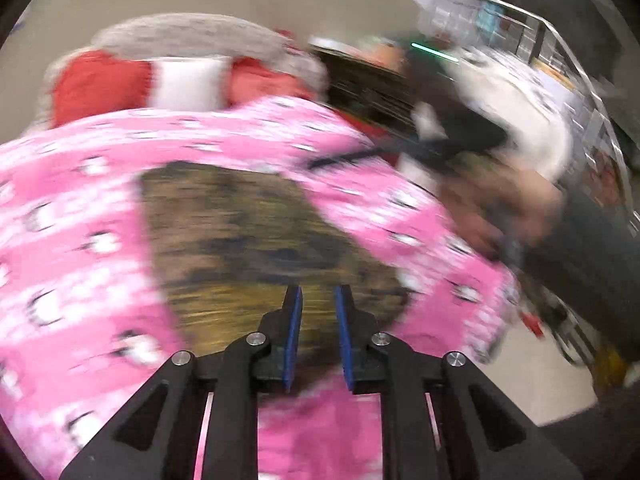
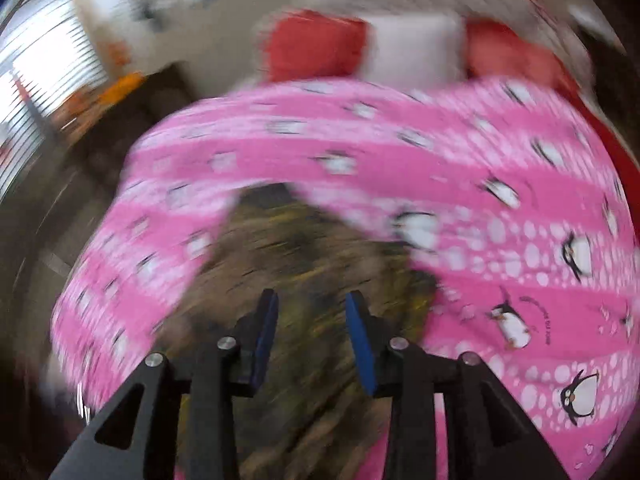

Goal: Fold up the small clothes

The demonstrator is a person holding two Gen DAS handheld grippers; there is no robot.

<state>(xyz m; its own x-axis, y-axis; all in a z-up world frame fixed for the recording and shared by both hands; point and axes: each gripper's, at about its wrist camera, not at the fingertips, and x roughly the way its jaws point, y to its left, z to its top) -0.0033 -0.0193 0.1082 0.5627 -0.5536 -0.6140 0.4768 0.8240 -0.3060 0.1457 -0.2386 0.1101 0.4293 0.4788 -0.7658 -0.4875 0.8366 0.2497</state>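
A small brown-and-olive mottled garment lies flat on a pink penguin-print blanket. Both views are motion-blurred. My left gripper is open and empty, its blue pads just over the garment's near edge. In the right wrist view the same garment lies on the blanket. My right gripper is open and empty over the garment's near part. The right gripper and the hand holding it show at the right of the left wrist view.
Red cushions and a white pillow lean on a grey headboard at the far end; they also show in the right wrist view. A window with blinds is at the left. Shelving stands at the right.
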